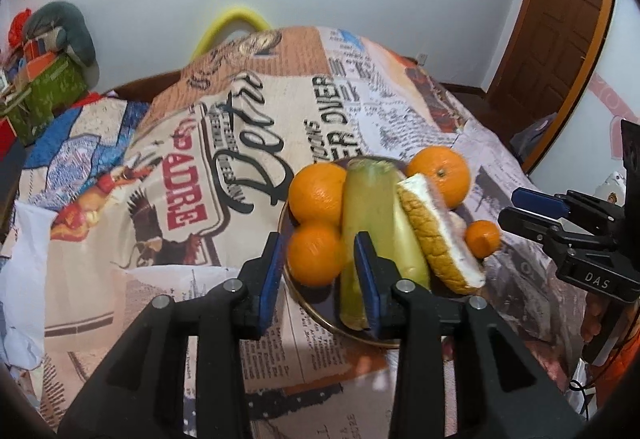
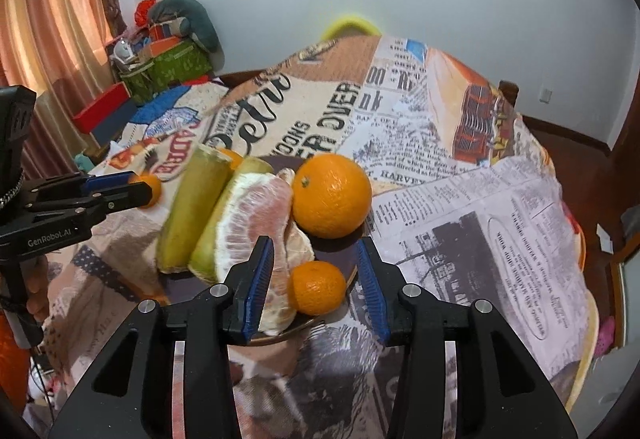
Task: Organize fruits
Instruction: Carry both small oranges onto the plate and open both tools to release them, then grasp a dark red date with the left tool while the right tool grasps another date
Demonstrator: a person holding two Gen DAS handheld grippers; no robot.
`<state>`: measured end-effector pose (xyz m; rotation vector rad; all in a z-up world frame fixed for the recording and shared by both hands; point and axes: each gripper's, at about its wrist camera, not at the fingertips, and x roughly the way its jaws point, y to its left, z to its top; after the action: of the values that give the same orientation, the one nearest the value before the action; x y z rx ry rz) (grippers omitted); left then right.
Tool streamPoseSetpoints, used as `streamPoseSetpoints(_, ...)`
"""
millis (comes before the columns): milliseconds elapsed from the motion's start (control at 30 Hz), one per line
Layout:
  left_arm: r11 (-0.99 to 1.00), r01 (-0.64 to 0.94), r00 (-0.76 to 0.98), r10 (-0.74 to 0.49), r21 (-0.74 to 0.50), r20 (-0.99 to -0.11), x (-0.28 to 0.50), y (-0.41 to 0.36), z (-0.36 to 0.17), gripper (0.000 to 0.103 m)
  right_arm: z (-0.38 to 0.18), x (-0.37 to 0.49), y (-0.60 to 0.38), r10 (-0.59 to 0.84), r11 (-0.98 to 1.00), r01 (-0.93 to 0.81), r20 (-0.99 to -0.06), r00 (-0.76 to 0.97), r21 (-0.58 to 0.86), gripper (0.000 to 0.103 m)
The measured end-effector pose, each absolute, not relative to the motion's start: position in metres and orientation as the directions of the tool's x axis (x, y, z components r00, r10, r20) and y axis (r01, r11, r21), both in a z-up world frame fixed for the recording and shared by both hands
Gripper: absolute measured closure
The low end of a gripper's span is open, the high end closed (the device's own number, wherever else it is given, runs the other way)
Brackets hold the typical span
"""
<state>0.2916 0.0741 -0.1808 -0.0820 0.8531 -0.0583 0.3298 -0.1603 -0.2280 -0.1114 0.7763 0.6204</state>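
Observation:
A dark round plate holds several fruits: oranges, a small tangerine, green pomelo rind pieces and a pomelo wedge. My left gripper is open, its jaws on either side of the nearest orange at the plate's near edge. My right gripper is open around the small tangerine, not touching it. Each gripper shows in the other view: the right gripper and the left gripper.
The plate sits on a table covered with a newspaper-print cloth. Boxes and clutter stand at the far left, a yellow chair back behind the table, and a wooden door at the right.

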Motion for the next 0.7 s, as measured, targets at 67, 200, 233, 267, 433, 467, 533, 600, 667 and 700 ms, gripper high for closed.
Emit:
streamPoseSetpoints(67, 0.996, 0.02, 0.669, -0.08, -0.089, -0.739, 0.288, 0.072, -0.175, 0.065, -0.222, 0.324, -0.163, 0.491, 0.816, -0.564, -0.673, 0.554, 0.131, 0.064)
streamPoseSetpoints(200, 0.995, 0.012, 0.666, -0.083, -0.101, -0.741, 0.285, 0.072, -0.169, 0.065, -0.215, 0.313, -0.164, 0.496, 0.812, -0.571, -0.66, 0.564, 0.121, 0.064)
streamPoseSetpoints(233, 0.994, 0.012, 0.669, -0.09, -0.111, -0.738, 0.282, 0.073, -0.167, 0.065, -0.213, 0.309, -0.165, 0.495, 0.812, -0.572, -0.657, 0.569, 0.116, 0.064)
streamPoseSetpoints(267, 0.993, 0.011, 0.673, -0.095, -0.119, -0.734, 0.279, 0.074, -0.164, 0.065, -0.212, 0.307, -0.166, 0.494, 0.812, -0.573, -0.656, 0.571, 0.113, 0.064)
streamPoseSetpoints(433, 0.993, 0.016, 0.683, -0.099, -0.121, -0.723, 0.263, 0.068, -0.156, 0.065, -0.212, 0.294, -0.166, 0.5, 0.804, -0.584, -0.656, 0.565, 0.11, 0.063)
streamPoseSetpoints(467, 0.993, 0.019, 0.683, -0.101, -0.121, -0.723, 0.259, 0.066, -0.156, 0.065, -0.213, 0.291, -0.167, 0.501, 0.803, -0.586, -0.657, 0.563, 0.111, 0.062)
streamPoseSetpoints(533, 0.992, 0.024, 0.682, -0.107, -0.124, -0.724, 0.251, 0.063, -0.157, 0.065, -0.216, 0.285, -0.166, 0.504, 0.799, -0.59, -0.663, 0.554, 0.116, 0.062)
streamPoseSetpoints(600, 0.991, 0.031, 0.674, -0.119, -0.133, -0.729, 0.243, 0.059, -0.16, 0.065, -0.221, 0.28, -0.165, 0.506, 0.796, -0.593, -0.671, 0.542, 0.121, 0.06)
streamPoseSetpoints(667, 0.99, 0.037, 0.665, -0.125, -0.135, -0.737, 0.237, 0.056, -0.164, 0.065, -0.225, 0.276, -0.164, 0.505, 0.793, -0.597, -0.681, 0.53, 0.124, 0.06)
streamPoseSetpoints(700, 0.99, 0.039, 0.659, -0.128, -0.136, -0.741, 0.234, 0.054, -0.167, 0.065, -0.229, 0.274, -0.163, 0.504, 0.791, -0.599, -0.688, 0.522, 0.125, 0.06)
